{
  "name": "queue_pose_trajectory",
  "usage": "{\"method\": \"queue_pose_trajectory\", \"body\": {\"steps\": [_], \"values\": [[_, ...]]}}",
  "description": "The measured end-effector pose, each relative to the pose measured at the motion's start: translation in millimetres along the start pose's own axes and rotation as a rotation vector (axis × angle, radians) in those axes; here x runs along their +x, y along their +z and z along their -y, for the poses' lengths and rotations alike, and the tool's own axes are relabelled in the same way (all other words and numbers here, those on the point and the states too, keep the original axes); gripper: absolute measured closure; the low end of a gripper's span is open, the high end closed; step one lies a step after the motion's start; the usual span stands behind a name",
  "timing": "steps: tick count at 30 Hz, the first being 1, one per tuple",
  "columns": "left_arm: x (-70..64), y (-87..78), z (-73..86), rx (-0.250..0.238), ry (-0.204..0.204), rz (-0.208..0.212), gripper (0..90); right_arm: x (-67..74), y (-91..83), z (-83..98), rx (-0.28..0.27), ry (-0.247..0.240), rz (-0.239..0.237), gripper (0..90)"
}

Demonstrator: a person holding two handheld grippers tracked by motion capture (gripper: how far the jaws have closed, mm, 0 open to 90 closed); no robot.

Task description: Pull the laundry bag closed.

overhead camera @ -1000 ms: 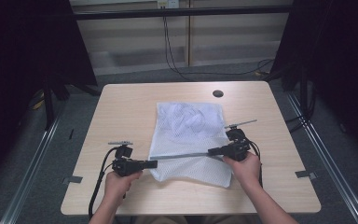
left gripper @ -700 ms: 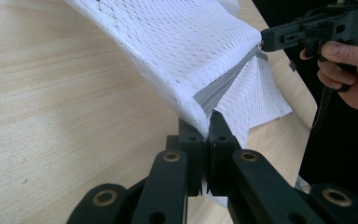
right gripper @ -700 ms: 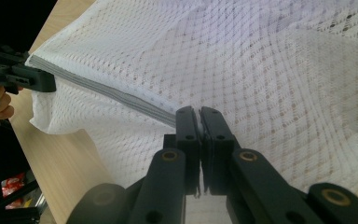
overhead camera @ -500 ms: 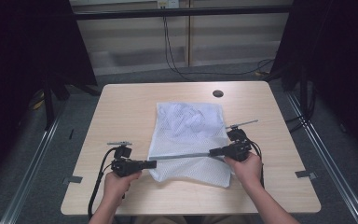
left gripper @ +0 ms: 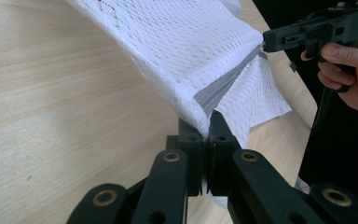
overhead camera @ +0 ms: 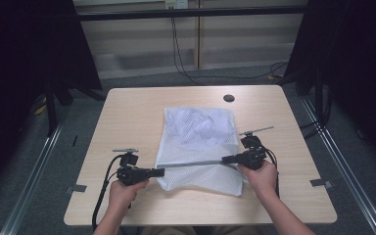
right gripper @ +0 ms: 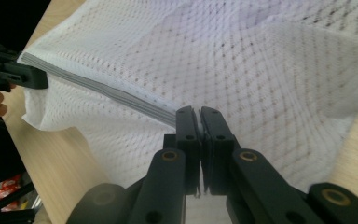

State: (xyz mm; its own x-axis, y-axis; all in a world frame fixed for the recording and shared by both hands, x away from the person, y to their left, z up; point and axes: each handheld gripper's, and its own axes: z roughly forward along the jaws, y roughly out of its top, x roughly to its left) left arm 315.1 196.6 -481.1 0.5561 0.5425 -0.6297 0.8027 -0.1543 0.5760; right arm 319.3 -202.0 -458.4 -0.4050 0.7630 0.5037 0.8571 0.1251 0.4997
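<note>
A white mesh laundry bag [overhead camera: 199, 139] lies on the wooden table [overhead camera: 137, 112], with crumpled cloth showing through its far half. A grey zipper [overhead camera: 191, 164] runs taut across its near part. My left gripper [overhead camera: 160, 172] is shut on the zipper's left end [left gripper: 204, 116]. My right gripper [overhead camera: 225, 159] is shut on the zipper's right end [right gripper: 186, 122]. Between the two grips the bag's near edge is lifted off the table, and the mesh [left gripper: 186, 42] hangs stretched. In the left gripper view the right gripper [left gripper: 266, 43] shows at the top right, held by a hand.
A dark round hole [overhead camera: 228, 98] sits near the table's far edge. Bare wood lies left of the bag and along the near edge. Black curtains and metal floor rails flank the table on both sides.
</note>
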Motion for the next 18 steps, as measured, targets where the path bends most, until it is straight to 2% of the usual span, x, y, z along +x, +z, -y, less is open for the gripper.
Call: {"method": "queue_pose_trajectory", "body": {"steps": [7, 9, 11, 18], "values": [[-0.3, 1.2, -0.1, -0.001, -0.006, 0.005, 87.5, -2.3, -2.6, 1.2, -0.008, 0.005, -0.001, 86.7], [0.4, 0.1, -0.4, 0.001, -0.003, 0.005, 87.5, -2.3, -3.1, 1.6, -0.002, 0.001, 0.017, 86.7], [0.0, 0.7, -0.4, 0.001, -0.005, 0.007, 87.5, -4.4, -4.0, 2.7, -0.008, 0.007, 0.002, 86.7], [0.0, 1.4, -0.3, 0.001, -0.003, 0.009, 87.5, -4.2, -5.1, 3.0, -0.005, 0.006, 0.008, 86.7]]}}
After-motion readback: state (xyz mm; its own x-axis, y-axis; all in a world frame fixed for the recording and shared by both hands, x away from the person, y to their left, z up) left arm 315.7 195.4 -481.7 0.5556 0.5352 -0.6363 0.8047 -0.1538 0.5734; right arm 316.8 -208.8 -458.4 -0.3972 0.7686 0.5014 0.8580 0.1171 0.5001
